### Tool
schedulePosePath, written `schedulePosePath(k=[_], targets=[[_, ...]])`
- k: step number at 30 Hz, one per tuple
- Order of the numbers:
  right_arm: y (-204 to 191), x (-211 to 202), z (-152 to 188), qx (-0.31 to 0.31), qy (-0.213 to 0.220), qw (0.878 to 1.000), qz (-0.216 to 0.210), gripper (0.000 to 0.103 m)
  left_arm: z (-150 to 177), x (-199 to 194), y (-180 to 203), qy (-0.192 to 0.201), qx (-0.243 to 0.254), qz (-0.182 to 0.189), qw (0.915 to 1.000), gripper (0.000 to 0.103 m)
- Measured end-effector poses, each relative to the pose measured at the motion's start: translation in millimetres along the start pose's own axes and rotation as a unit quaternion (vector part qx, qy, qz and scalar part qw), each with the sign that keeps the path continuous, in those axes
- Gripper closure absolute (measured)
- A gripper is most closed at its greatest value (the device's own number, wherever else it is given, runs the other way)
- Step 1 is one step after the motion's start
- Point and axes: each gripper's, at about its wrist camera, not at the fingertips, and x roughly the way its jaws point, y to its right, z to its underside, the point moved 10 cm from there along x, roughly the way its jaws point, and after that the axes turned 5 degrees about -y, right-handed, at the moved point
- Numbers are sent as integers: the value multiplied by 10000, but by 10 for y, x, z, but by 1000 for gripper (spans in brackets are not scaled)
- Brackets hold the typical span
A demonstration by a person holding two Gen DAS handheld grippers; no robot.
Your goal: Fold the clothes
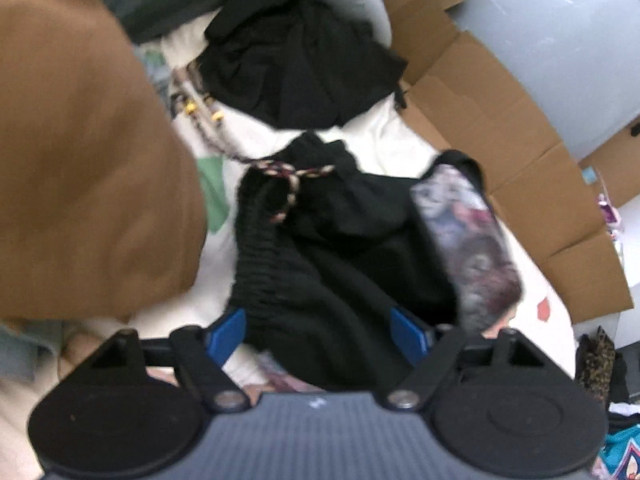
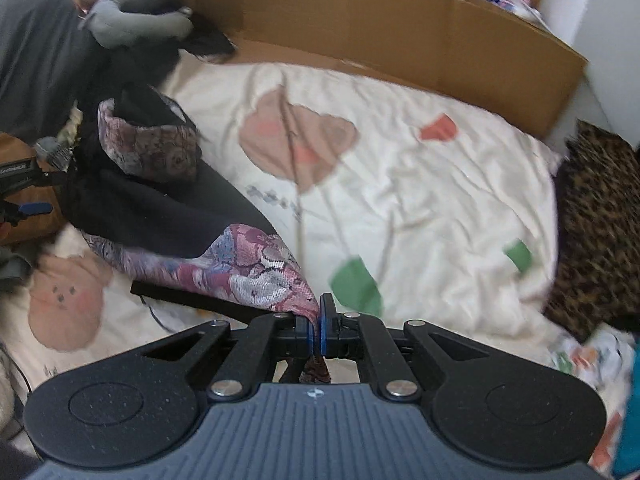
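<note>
Black garment (image 1: 332, 264) with ribbed knit band and patterned woven lining (image 2: 256, 272), lying crumpled at the left side of the cream printed bedsheet (image 2: 420, 184). Right gripper (image 2: 319, 328) pinches a lining corner; left gripper (image 1: 320, 332) hovers wide apart over the ribbing. Advice: grasp the opposite corner, then pull taut before folding.

Cream printed bedsheet (image 2: 440, 200) bears the black-and-paisley garment (image 2: 168, 208) and leopard-print cloth (image 2: 596, 216).

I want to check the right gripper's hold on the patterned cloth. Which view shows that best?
The right wrist view: the right gripper is shut on a corner of the patterned cloth. The left wrist view shows only another stretch of that cloth, no grip.
</note>
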Motion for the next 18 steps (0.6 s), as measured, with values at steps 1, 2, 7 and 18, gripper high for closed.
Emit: schedulePosePath(k=[1, 2, 7, 18], targets=[[36, -21, 58, 20, -55, 10000, 33, 103, 38, 24, -14, -29, -7, -26, 10000, 22], [72, -43, 115, 39, -104, 9999, 63, 102, 75, 45, -31, -57, -10, -55, 10000, 22], [206, -127, 346, 136, -339, 9990, 252, 102, 155, 92, -118, -151, 23, -144, 9998, 22], [390, -132, 990, 446, -1029, 9922, 541, 102, 37, 166, -69, 58, 254, -101, 9996, 22]])
